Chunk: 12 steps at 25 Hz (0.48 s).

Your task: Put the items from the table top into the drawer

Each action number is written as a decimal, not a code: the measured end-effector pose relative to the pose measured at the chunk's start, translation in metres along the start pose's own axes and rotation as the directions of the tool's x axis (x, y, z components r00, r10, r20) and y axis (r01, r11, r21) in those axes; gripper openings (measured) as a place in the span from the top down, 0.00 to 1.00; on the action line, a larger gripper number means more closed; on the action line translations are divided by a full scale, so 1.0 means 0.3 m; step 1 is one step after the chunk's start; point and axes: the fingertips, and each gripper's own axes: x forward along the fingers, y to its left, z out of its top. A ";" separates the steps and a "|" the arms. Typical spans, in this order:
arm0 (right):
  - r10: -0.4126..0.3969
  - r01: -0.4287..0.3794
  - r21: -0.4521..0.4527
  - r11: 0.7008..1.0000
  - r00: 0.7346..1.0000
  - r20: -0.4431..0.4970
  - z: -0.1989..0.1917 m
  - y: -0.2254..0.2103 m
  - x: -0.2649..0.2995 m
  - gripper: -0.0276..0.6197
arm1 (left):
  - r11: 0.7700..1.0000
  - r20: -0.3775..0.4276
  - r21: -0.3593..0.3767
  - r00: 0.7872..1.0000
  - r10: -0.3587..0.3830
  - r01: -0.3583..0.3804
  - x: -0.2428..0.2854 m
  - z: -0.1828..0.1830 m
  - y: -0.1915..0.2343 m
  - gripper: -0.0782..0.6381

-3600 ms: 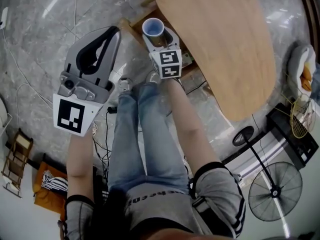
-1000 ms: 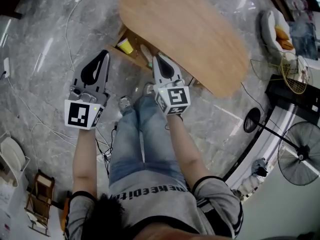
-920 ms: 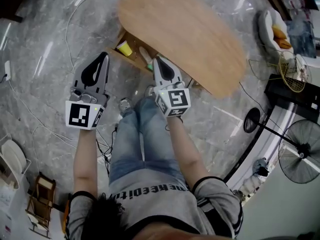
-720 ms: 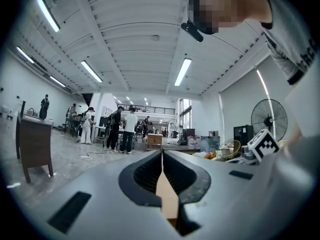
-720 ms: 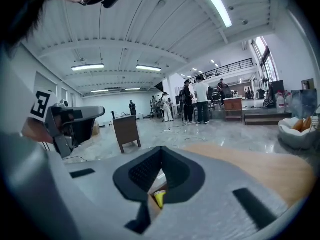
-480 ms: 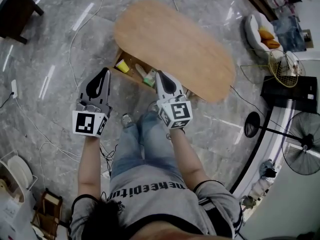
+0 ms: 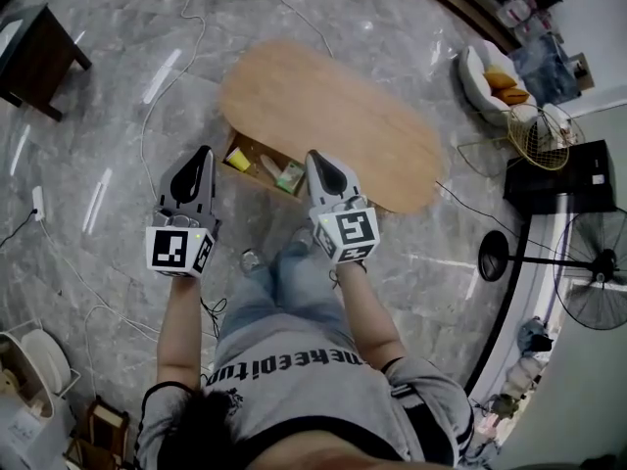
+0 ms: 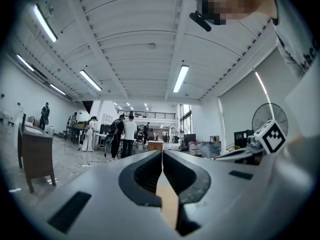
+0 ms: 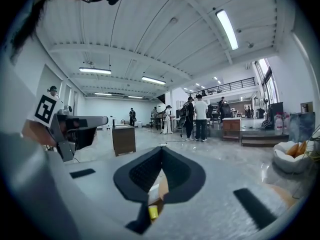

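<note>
I look down from standing height on the oval wooden table [image 7: 333,116], whose top is bare. Its drawer [image 7: 253,149] stands pulled out toward me. Inside lie a yellow cup [image 7: 238,160] and a green and white item [image 7: 290,175]. My left gripper [image 7: 203,152] is shut and empty, held high over the floor left of the drawer. My right gripper [image 7: 315,157] is shut and empty too, above the drawer's right end. In the gripper views both jaw pairs meet at their tips, the left gripper [image 8: 162,153] and the right gripper [image 9: 161,150]. The yellow cup [image 9: 152,212] shows far below the right jaws.
A dark side table [image 7: 39,52] stands at the far left. Cables [image 7: 147,116] trail over the marble floor. At the right are a standing fan [image 7: 593,282], a wire basket [image 7: 539,130] and a white seat [image 7: 490,71]. Several people stand far off in the hall.
Both grippers have risen, and the table and drawer look smaller and farther away. The blue cup that the right gripper held over the drawer is gone from its jaws.
</note>
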 end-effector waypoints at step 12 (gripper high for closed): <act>-0.023 0.030 -0.064 0.998 0.994 0.103 0.229 -0.008 -0.156 0.96 | 0.999 0.079 0.050 0.997 -0.016 0.012 -0.065 0.160 -0.087 0.87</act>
